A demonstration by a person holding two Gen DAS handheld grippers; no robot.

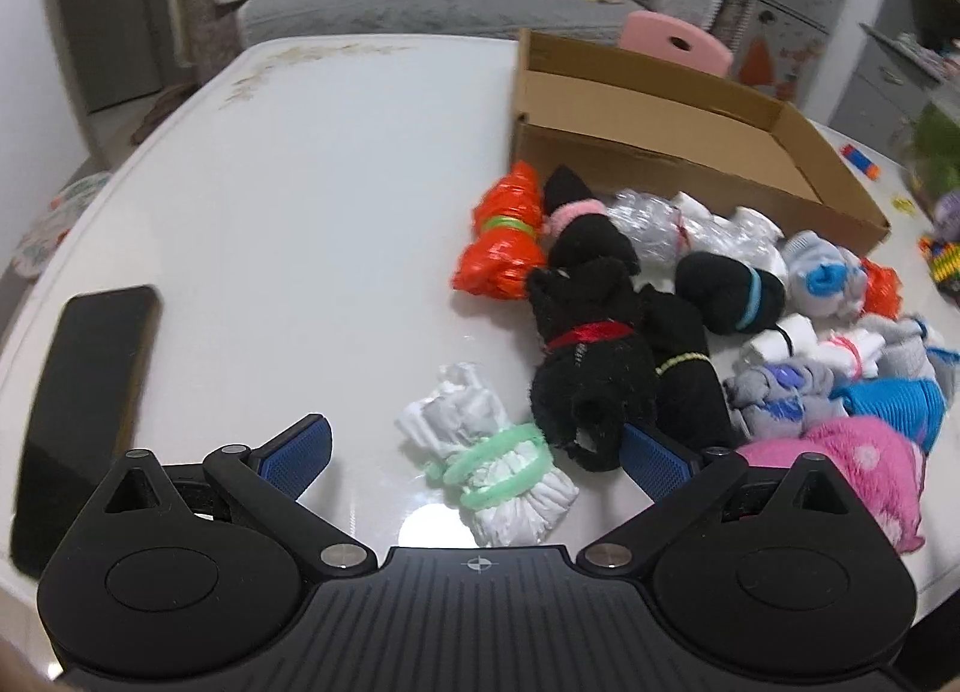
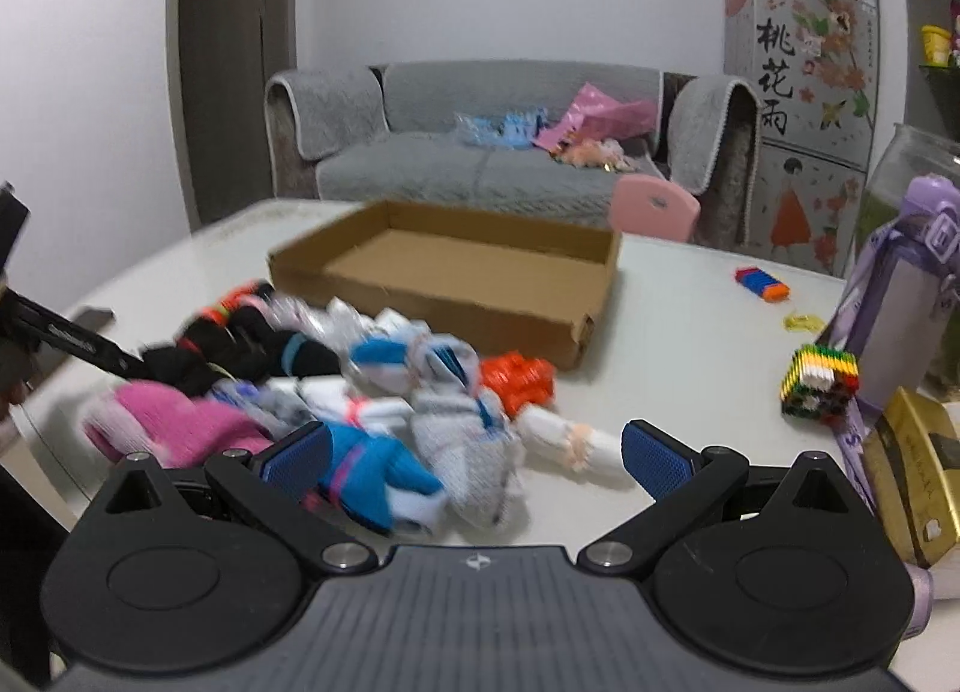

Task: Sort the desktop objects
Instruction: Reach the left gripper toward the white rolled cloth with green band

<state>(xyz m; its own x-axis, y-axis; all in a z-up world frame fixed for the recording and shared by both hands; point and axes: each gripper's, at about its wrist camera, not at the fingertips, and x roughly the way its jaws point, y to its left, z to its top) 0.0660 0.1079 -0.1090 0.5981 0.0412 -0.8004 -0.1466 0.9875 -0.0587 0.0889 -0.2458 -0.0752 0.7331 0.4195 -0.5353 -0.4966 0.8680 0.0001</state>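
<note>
sock pile (image 2: pixel 336 392) motion-blurred; purple bottle (image 2: pixel 900 296) cut off

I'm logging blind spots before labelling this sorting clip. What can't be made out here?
- Right wrist view: the bundle pile is motion-blurred, so single items merge.
- Left wrist view: the pink fuzzy bundle is partly hidden by the left gripper.
- Left wrist view: the cardboard box floor is hidden by its near wall.

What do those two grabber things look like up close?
Both look alike. The left hand-held gripper and the right hand-held gripper are matte black, with a ribbed middle plate marked by a small crosshair, a round disc-shaped housing on each side, silver screws at the joints, and two angled fingers tipped with blue textured pads. No cables or sleeves show.
</note>
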